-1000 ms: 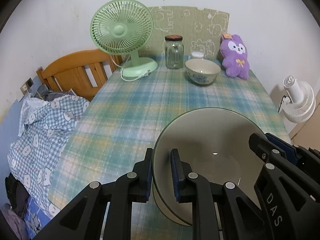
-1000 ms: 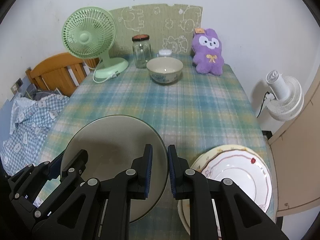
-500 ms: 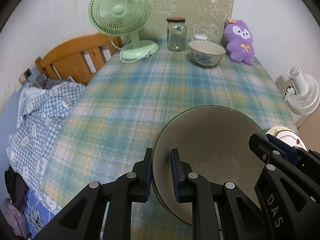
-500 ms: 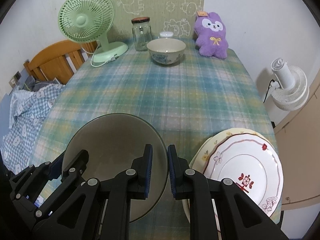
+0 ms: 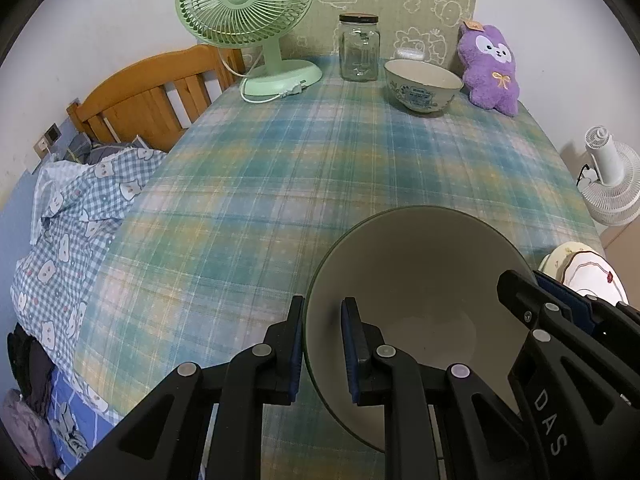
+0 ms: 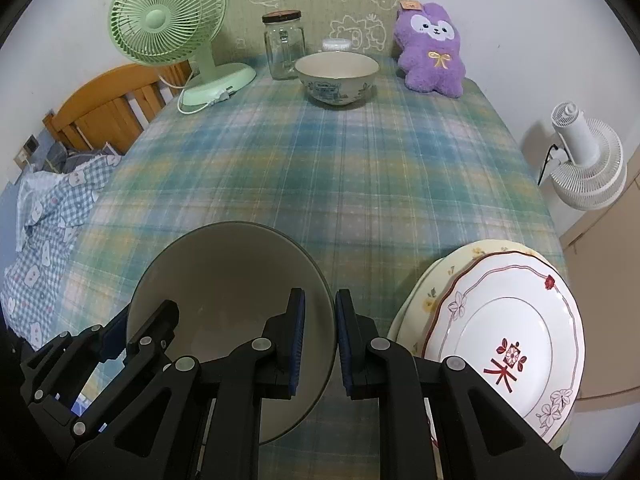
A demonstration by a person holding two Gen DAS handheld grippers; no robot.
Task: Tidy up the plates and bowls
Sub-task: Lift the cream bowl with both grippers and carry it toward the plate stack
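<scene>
A large grey-green bowl (image 5: 416, 280) is held up over the near part of the plaid table. My left gripper (image 5: 322, 344) is shut on its left rim. My right gripper (image 6: 320, 340) is shut on its right rim; the bowl also shows in the right wrist view (image 6: 224, 280). A smaller blue-patterned bowl (image 6: 337, 78) stands at the far end of the table, also seen in the left wrist view (image 5: 423, 84). Stacked plates, a white one with red trim (image 6: 512, 332) on a cream one (image 6: 432, 280), sit at the near right corner.
A green desk fan (image 6: 172, 28), a glass jar (image 6: 283, 48) and a purple plush rabbit (image 6: 432, 52) line the far edge. A wooden bed frame (image 5: 152, 96) with checked bedding lies to the left. A white floor fan (image 6: 584, 160) stands to the right.
Both grippers have risen with the big bowl and tilted downward; the far bowl, fan and jar sit higher in both views and the plates show more fully.
</scene>
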